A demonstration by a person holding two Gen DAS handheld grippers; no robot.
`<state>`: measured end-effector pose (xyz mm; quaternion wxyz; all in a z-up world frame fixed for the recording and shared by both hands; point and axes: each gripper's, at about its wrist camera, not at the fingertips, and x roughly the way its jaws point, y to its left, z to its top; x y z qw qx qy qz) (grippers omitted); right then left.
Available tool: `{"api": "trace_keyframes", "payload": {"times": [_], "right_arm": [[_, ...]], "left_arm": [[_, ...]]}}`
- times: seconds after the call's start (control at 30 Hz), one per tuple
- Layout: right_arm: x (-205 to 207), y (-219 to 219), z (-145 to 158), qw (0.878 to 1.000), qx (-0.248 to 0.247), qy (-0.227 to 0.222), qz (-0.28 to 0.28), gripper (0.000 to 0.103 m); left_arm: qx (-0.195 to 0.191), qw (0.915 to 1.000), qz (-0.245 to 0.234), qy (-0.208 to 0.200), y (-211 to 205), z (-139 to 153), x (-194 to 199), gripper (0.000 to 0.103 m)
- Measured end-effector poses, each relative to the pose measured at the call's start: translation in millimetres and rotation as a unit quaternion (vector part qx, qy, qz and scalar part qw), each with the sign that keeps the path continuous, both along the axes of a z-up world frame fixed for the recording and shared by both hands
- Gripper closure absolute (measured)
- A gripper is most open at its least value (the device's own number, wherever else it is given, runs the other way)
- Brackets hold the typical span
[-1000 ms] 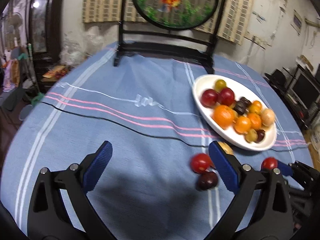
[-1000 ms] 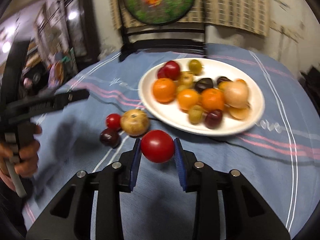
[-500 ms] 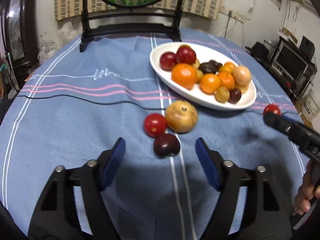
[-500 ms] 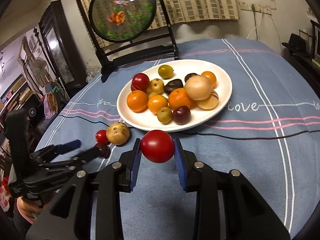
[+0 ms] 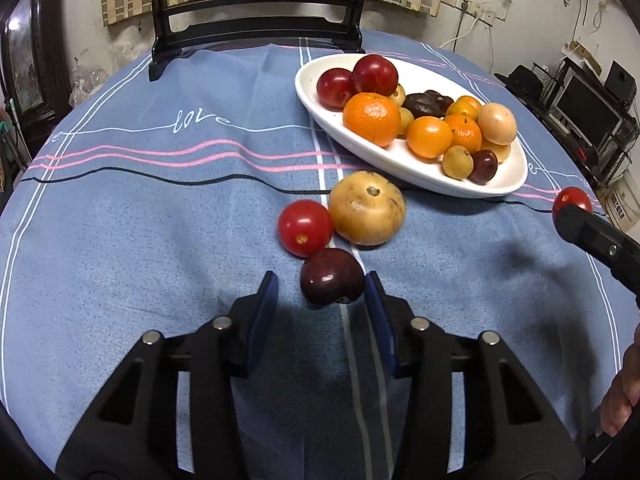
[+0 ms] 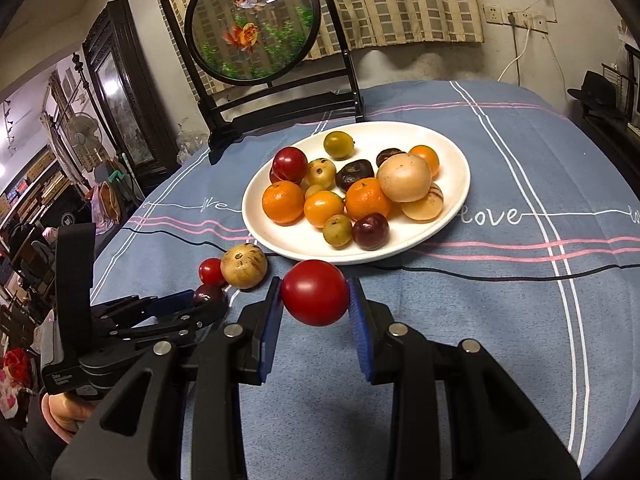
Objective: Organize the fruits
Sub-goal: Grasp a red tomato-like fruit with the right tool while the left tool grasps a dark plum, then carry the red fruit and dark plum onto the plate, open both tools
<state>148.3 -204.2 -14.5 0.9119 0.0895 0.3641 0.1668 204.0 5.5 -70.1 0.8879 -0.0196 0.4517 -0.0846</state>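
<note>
A white oval plate (image 5: 310, 80) (image 6: 452, 168) holds several oranges, plums and small yellow-green fruits. In front of it on the blue cloth lie a small red tomato (image 5: 305, 227) (image 6: 211, 271), a tan round fruit (image 5: 367, 208) (image 6: 244, 266) and a dark plum (image 5: 332, 276) (image 6: 208, 295). My left gripper (image 5: 321, 278) (image 6: 180, 308) is low over the cloth, its jaws closing around the dark plum. The right pad is at the plum's side and the left pad stands a little off it. My right gripper (image 6: 314, 292) (image 5: 592, 232) is shut on a bigger red tomato (image 6: 315, 293) (image 5: 572, 200), held above the cloth just before the plate.
A round painted screen (image 6: 254, 26) on a black stand (image 5: 256, 28) rises at the table's far edge. A thin black cable (image 5: 160, 176) crosses the cloth. Dark cabinets (image 6: 120, 92) stand to the left and shelves with electronics (image 5: 588, 112) beyond the right edge.
My left gripper came forward and down to the three loose fruits, and its jaws narrowed from wide open to close around the dark plum. The right gripper kept its grip on the tomato.
</note>
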Motion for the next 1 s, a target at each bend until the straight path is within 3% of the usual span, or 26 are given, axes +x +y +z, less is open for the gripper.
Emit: {"api": "trace_keyframes", "payload": {"times": [0.33,0.7,1.0], "right_arm": [[2,3,0,1.0,-0.002,0.002,0.006,0.07],[4,6,-6,1.0,-0.014,0.008,0.002,0.07],[6,5,-5,1.0,-0.009,-0.005,0.01,0.07]], "left_arm": [[0.014,0.9998,-0.009,-0.009,-8,0,0,0.07],[0.021,0.9995,-0.01,-0.02,-9,4,-4,0.07],[-0.02,0.9975,-0.024,-0.064,-3,29,-18,0.07]]}}
